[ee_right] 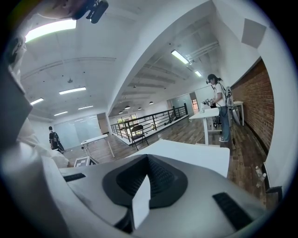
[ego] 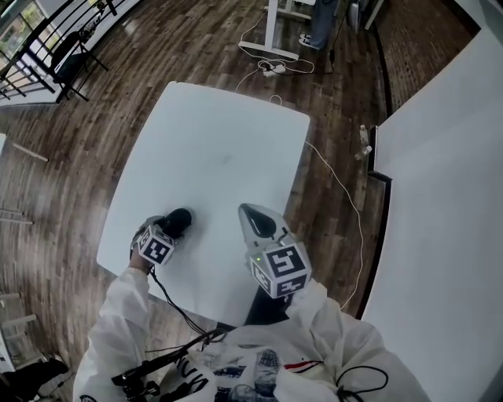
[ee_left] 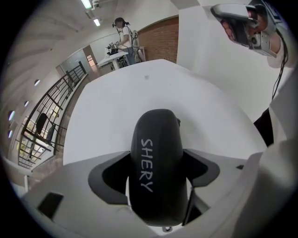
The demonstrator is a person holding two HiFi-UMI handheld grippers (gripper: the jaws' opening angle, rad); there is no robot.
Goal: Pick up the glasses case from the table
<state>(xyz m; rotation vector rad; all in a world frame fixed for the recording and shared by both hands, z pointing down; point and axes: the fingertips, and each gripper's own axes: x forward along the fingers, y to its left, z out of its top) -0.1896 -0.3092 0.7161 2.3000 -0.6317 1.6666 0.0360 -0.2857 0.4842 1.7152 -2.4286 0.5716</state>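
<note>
Now the left tool [ego: 169, 229] pinches the black glasses case [ee_left: 156, 162] from both sides, near the front edge of the white counter [ego: 212, 149]. The right tool [ego: 250, 216] nearby is pressed together and empty.

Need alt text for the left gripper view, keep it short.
A black oval glasses case lettered SHERY in white lies on a white table, filling the gap between the left gripper's jaws with its sides against both. The right gripper shows at top right, and a person stands at a desk far behind.
</note>
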